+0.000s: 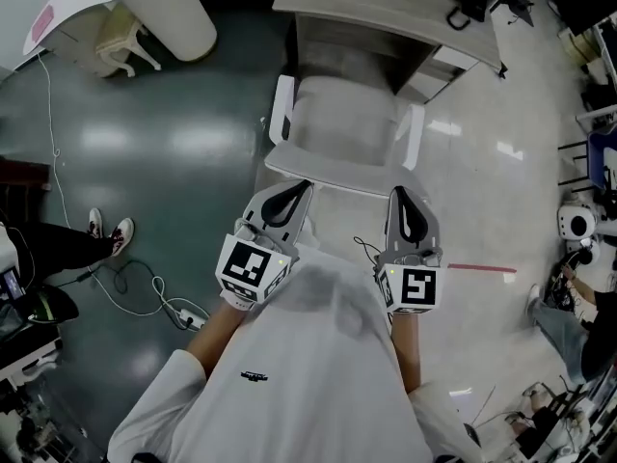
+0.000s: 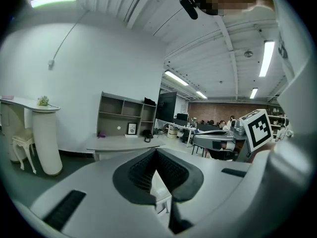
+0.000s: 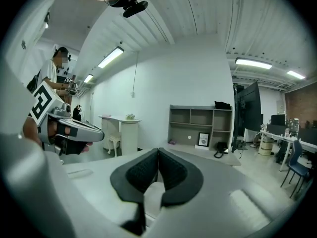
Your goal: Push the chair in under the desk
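Chair [image 1: 345,128] faces the desk [image 1: 386,3], left tongs [image 1: 301,189] and right tongs [image 1: 397,196] pressed together at its back.

White short-sleeved shirt [image 1: 289,384], grey left gripper [image 1: 305,186] and right gripper [image 1: 398,193], black jaws, black-and-white marker cubes [image 1: 253,266]

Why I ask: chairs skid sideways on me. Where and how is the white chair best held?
Probably the backrest top edge, near both corners, from behind: it lies nearest you, and the seat faces the desk.
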